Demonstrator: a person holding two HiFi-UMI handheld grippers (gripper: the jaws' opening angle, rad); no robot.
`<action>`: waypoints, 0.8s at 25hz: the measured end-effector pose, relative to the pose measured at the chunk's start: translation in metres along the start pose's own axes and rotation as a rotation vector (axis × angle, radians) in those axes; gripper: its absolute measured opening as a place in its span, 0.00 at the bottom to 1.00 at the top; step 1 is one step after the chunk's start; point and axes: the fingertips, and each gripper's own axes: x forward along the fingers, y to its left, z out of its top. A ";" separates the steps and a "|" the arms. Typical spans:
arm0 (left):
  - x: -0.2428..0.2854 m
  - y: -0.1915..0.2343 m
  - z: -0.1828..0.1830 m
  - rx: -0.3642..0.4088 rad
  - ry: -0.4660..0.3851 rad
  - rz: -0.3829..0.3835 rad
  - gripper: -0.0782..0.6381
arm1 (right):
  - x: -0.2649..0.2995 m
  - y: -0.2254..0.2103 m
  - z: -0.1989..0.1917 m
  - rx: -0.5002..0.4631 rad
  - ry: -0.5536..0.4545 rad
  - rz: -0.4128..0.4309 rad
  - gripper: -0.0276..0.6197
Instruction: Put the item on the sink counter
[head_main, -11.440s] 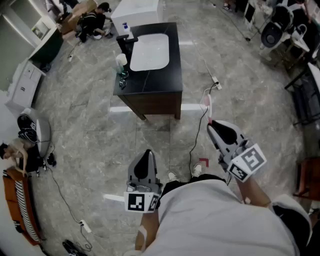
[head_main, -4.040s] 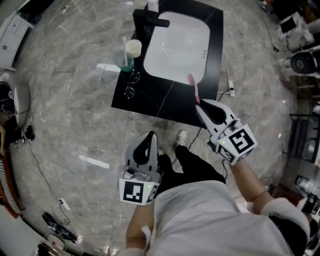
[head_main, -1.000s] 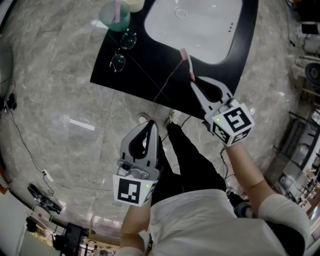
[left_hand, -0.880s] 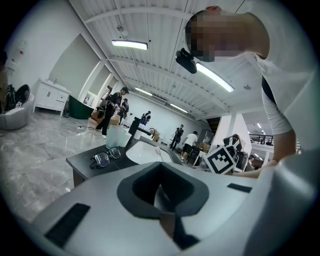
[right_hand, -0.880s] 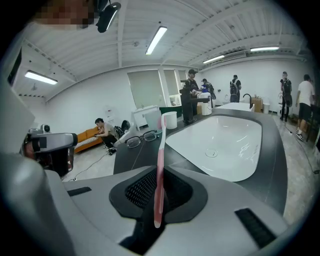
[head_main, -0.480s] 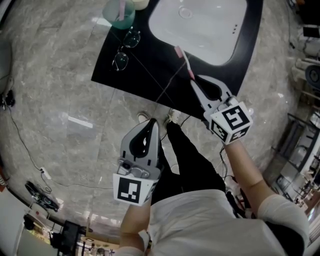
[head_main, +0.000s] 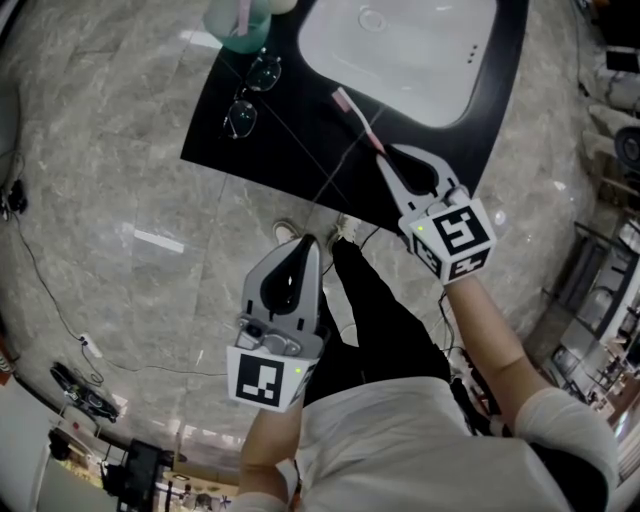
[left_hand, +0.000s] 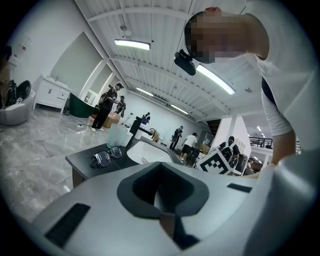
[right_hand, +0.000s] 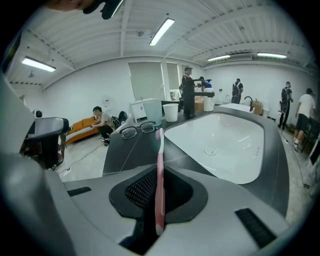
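Note:
A pink toothbrush (head_main: 358, 119) sticks out from my right gripper (head_main: 384, 158), which is shut on its handle. It hangs over the front part of the black sink counter (head_main: 290, 150), its head just before the white basin (head_main: 400, 45). In the right gripper view the toothbrush (right_hand: 160, 165) stands upright between the jaws of the right gripper (right_hand: 158, 172), with the basin (right_hand: 220, 140) beyond. My left gripper (head_main: 304, 244) is shut and holds nothing, low over the floor in front of the counter. The left gripper (left_hand: 161, 167) faces the counter (left_hand: 85, 162).
A pair of glasses (head_main: 240, 100) lies on the counter's left part, and a green cup (head_main: 232, 22) stands at its far left corner. A black faucet (right_hand: 192, 100) and a white cup (right_hand: 171, 112) stand behind the basin. People stand in the room beyond. Cables lie on the marble floor (head_main: 120, 200).
Over the earlier frames I have walked up to the sink counter. In the last second the right gripper has swung the toothbrush head leftward over the counter's front; the left gripper has barely moved.

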 end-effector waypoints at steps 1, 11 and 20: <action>0.000 0.000 0.000 0.000 -0.001 -0.002 0.11 | 0.001 0.000 -0.001 -0.007 0.008 -0.010 0.14; -0.011 0.002 0.002 0.001 0.000 -0.027 0.11 | 0.007 -0.004 -0.006 -0.049 0.061 -0.116 0.14; -0.025 0.002 0.015 0.019 -0.019 -0.071 0.11 | 0.009 -0.007 -0.009 -0.010 0.067 -0.151 0.23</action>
